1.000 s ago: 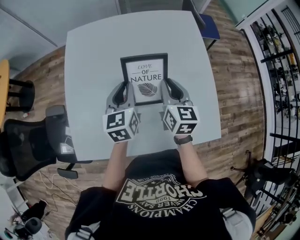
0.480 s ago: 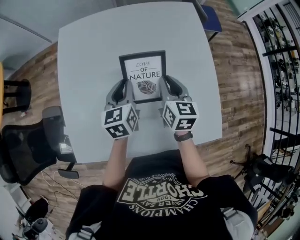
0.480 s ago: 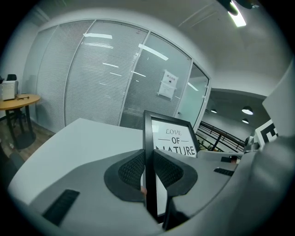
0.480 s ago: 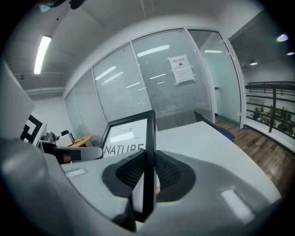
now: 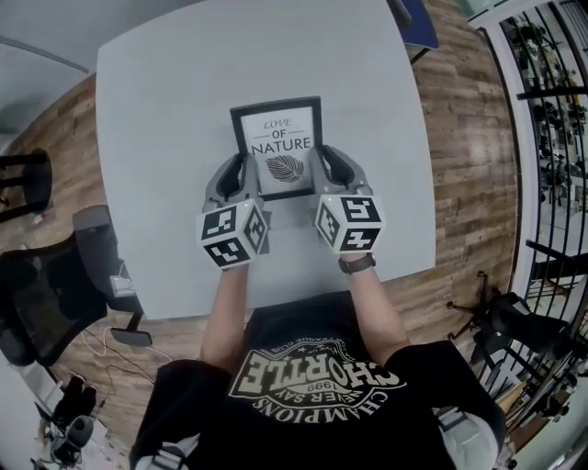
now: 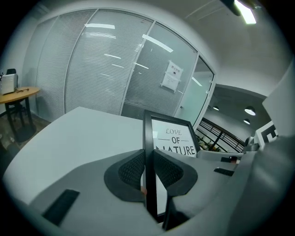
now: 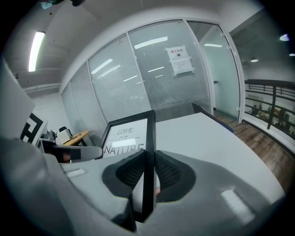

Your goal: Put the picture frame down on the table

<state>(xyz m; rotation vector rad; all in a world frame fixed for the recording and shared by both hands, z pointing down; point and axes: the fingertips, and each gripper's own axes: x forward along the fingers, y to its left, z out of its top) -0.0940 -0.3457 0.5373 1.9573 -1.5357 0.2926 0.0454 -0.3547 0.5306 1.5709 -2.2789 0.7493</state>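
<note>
A black picture frame (image 5: 278, 147) with a white print reading "LOVE OF NATURE" is held above the grey table (image 5: 165, 138), face up toward the head camera. My left gripper (image 5: 237, 180) is shut on the frame's left edge (image 6: 147, 138) near its lower corner. My right gripper (image 5: 323, 173) is shut on the frame's right edge (image 7: 149, 138). In both gripper views the thin black edge runs straight up between the ribbed pads. Whether the frame's bottom touches the table is hidden by the grippers.
A black office chair (image 5: 55, 285) stands left of the table on the wooden floor. A blue chair seat (image 5: 421, 20) shows at the table's far right corner. Black railings (image 5: 551, 110) run along the right. Glass partitions (image 6: 106, 69) stand beyond the table.
The frame and both grippers have stayed in the same hold. The head view has shifted slightly, so the table sits further left and up in the picture.
</note>
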